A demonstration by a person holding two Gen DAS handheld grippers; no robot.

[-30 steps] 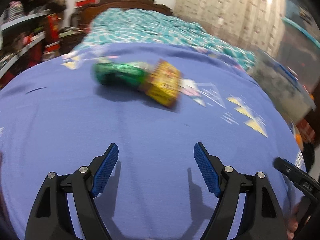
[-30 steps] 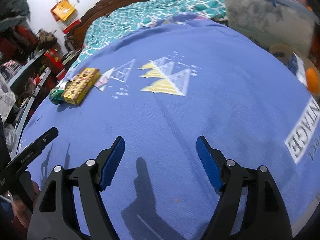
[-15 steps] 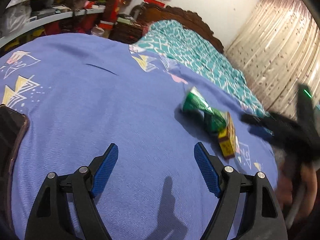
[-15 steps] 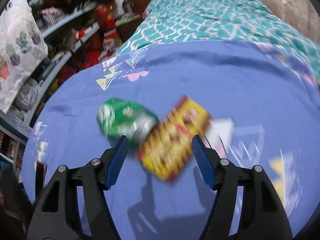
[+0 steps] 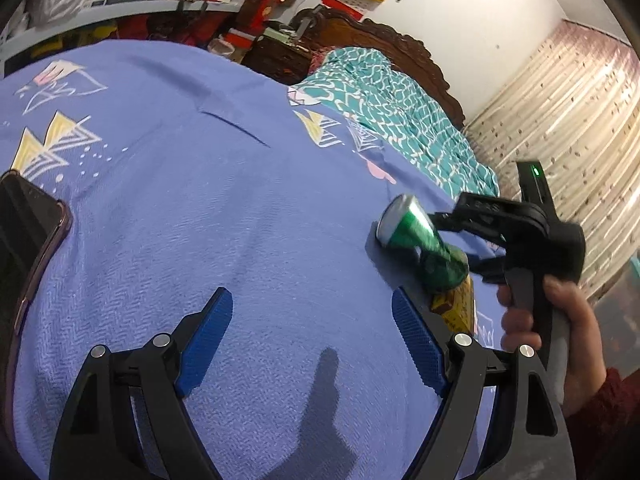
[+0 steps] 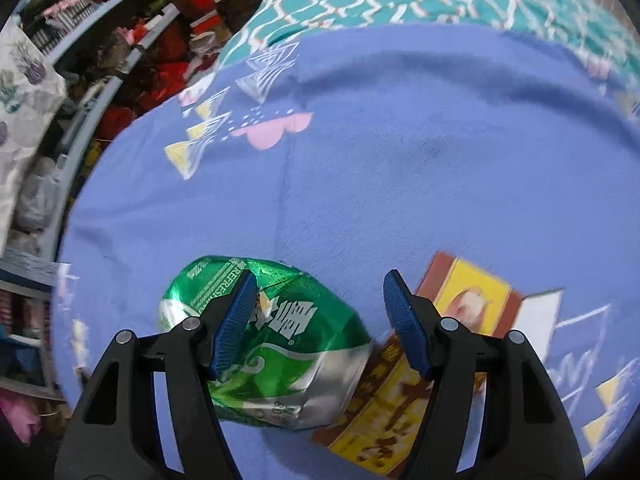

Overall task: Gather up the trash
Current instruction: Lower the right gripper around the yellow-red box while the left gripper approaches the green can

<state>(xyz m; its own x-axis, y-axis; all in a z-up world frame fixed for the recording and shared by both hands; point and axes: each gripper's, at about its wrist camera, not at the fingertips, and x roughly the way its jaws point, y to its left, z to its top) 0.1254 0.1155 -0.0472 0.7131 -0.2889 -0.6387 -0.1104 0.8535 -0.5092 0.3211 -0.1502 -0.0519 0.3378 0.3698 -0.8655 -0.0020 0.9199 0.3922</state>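
So a second ago my right gripper [image 6: 316,324] was way off over bare bedspread [image 6: 400,160]; now it's swung over the crushed green can [image 6: 280,344], fingers apart, not yet pinching, so the grab looks next. The can is dented thin aluminium, shiny and crinkled, lying on its side against a flat yellow cardboard box [image 6: 420,380] on the soft woven blue cloth. My left gripper [image 5: 312,340] hangs nearby, fingers wide apart, nothing between them.
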